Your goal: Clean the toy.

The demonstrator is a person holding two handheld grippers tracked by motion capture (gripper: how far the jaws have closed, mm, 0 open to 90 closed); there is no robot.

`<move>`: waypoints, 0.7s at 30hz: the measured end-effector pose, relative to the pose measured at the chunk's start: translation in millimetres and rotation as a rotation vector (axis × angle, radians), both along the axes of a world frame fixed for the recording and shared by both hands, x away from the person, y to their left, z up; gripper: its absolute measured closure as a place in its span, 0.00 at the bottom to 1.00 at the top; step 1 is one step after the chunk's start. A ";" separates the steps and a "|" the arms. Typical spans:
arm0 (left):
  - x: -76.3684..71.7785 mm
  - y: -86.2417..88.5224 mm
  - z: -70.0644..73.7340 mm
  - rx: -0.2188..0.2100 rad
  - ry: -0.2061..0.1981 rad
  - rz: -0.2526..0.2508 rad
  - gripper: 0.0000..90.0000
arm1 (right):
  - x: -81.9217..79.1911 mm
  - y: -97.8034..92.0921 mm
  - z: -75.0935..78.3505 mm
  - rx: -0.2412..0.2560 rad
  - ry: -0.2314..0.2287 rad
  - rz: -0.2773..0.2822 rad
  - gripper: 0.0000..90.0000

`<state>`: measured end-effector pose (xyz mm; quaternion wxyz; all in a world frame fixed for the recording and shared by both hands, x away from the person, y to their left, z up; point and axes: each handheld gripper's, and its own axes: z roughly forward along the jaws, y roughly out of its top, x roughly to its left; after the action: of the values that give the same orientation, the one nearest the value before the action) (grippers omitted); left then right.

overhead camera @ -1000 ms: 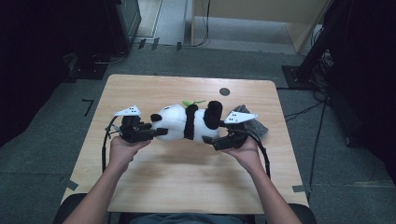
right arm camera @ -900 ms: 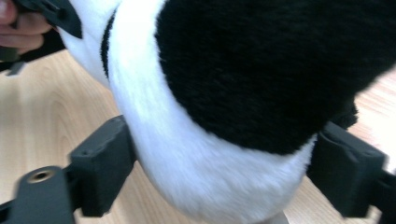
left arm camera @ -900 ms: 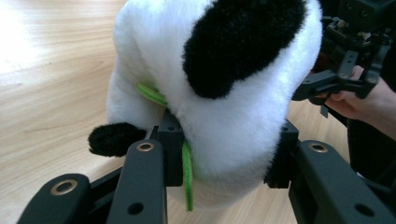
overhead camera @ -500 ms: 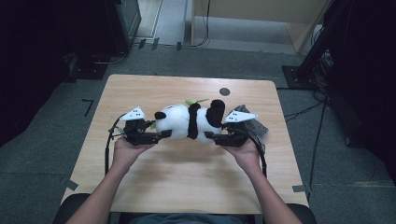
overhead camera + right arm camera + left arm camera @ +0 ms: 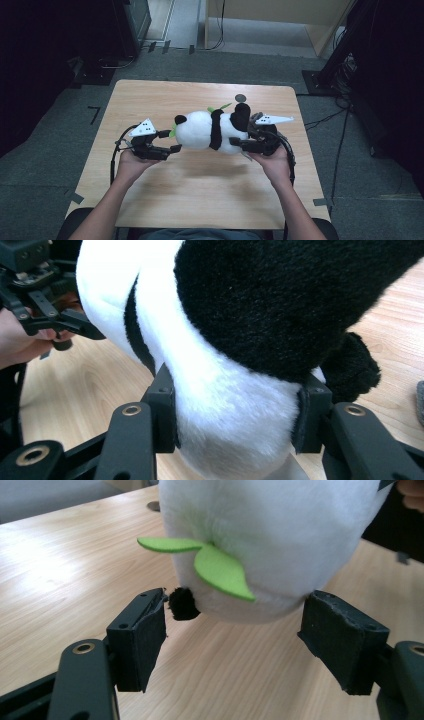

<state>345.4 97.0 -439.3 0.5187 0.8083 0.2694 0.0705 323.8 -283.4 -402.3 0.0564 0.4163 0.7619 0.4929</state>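
Note:
A black-and-white panda plush (image 5: 210,131) with green felt leaves (image 5: 220,567) by its head is held lying sideways just above the wooden table (image 5: 200,200). My right gripper (image 5: 245,141) is shut on the plush's white rear end (image 5: 235,410), both pads pressed into the fur below a black limb. My left gripper (image 5: 172,142) is open at the head end. Its jaws stand wide on either side of the head (image 5: 260,530). One pad (image 5: 145,630) is next to a black ear, and the other stands apart from the fur.
A small dark disc (image 5: 241,98) lies on the table's far side. A grey object's edge (image 5: 420,407) shows on the table at the right. Dark equipment and cables stand on the floor around the table.
The plush has shifted slightly to the right with both grippers; the hands have otherwise stayed in place.

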 end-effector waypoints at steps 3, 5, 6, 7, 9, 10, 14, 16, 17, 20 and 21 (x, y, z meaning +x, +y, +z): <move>-2.5 -3.5 0.0 -0.011 -0.026 -0.027 0.29 | -3.8 -1.9 2.9 0.009 0.005 0.012 0.56; -2.7 -4.3 -0.5 -0.022 -0.027 -0.041 0.29 | -4.1 -1.8 3.4 0.015 0.015 0.023 0.56; -2.8 -4.7 -1.0 -0.031 -0.025 -0.050 0.29 | -3.9 -2.0 3.5 0.019 0.020 0.024 0.56; -3.2 -6.7 -1.9 -0.041 -0.023 -0.063 0.29 | -3.6 -2.0 3.6 0.032 0.026 0.026 0.56; -5.3 -11.1 -2.4 -0.024 -0.037 -0.074 0.28 | -2.2 0.5 3.5 0.063 0.042 0.050 0.56; -6.4 -13.4 -2.8 -0.002 -0.050 -0.068 0.27 | -2.5 2.8 4.0 0.054 0.039 0.053 0.56; -9.5 -21.7 -5.1 0.044 -0.060 -0.042 0.21 | -3.4 9.7 4.0 0.053 0.062 0.079 0.56; -10.0 -23.7 -6.8 0.049 -0.056 -0.015 0.22 | -3.9 13.6 2.7 0.045 0.067 0.085 0.56; -9.6 -22.9 -7.6 0.041 -0.046 -0.006 0.25 | -4.0 15.1 2.2 0.045 0.074 0.087 0.56; -10.2 -21.6 -6.6 0.030 -0.040 0.000 0.38 | -3.4 16.3 0.7 0.047 0.080 0.084 0.55; -10.5 -21.2 -5.9 0.029 -0.038 0.002 0.43 | -3.0 16.2 0.3 0.048 0.079 0.082 0.54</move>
<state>334.9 75.8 -445.2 0.5119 0.8140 0.2592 0.0903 320.8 -267.2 -402.0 -0.0039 0.4051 0.7681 0.4960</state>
